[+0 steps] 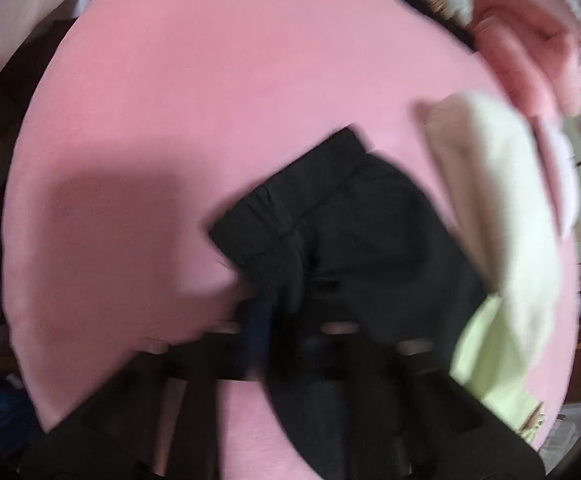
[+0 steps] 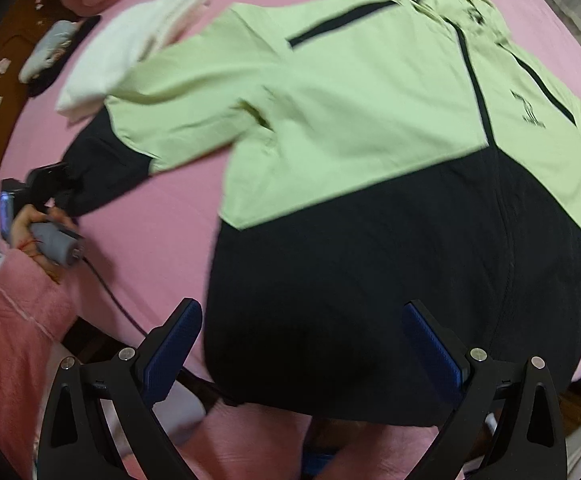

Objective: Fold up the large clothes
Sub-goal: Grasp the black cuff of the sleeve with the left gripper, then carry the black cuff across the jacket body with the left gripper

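Jacket spread on the bed at the start of a sleeve fold.
Nearest, the right gripper (image 2: pixel 302 344) hovers with jaws wide over the black hem of the jacket (image 2: pixel 370 128), holding nothing. The jacket lies flat, front up, on the pink bed (image 2: pixel 162 216), hood at the far end. At the left, the left gripper (image 2: pixel 56 190) is closed on the sleeve cuff (image 1: pixel 290 220). Farther left lies a folded white garment (image 2: pixel 126 48). The next move probably calls for carrying the cuff across the body while the right gripper takes the hem.
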